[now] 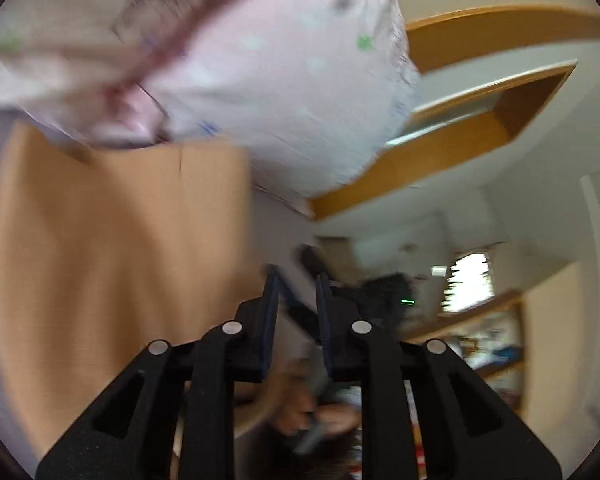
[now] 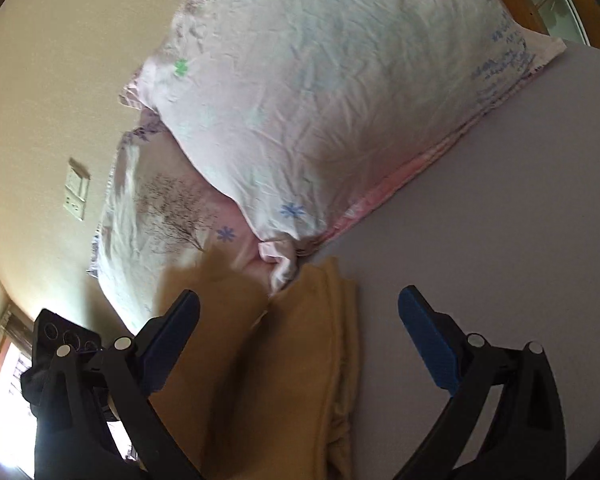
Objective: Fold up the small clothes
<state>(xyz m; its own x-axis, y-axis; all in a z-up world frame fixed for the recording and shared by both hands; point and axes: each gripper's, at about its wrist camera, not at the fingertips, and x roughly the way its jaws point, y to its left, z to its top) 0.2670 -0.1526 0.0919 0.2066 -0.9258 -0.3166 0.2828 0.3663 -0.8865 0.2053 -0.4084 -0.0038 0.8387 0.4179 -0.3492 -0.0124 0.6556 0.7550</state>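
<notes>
The bed (image 2: 520,208) was the largest thing in view, its pale grey sheet filling the right side of the right wrist view and showing only as a blurred grey strip in the left wrist view. At its head lay a big pillow (image 2: 320,92) in a pinkish-white case printed with blue and green flowers, and it rested on top of a second pillow (image 2: 156,208) that bore a bare-tree print; the left wrist view showed the same bedding (image 1: 260,80) badly smeared by motion. Behind them stood a cream wall with a switch plate (image 2: 76,190). The tan garment (image 2: 300,360) lay on the sheet just below the pillows, its upper end touching the corner of the top pillow; it was doubled along its length, with stacked edges showing along its right side. In the left wrist view the same tan cloth (image 1: 116,264) appeared as a broad flat panel to the left of the fingers. The right tool (image 2: 300,308) hung over the garment with its 2 blue-padded fingers (image 2: 424,332) spread wide apart and nothing between them. The left tool (image 1: 296,292) had its fingers close to each other with a narrow gap, and I cannot tell through the blur whether anything was pinched there. Beyond it a wooden door frame (image 1: 460,136) and a bright window (image 1: 470,280) were dimly visible.
</notes>
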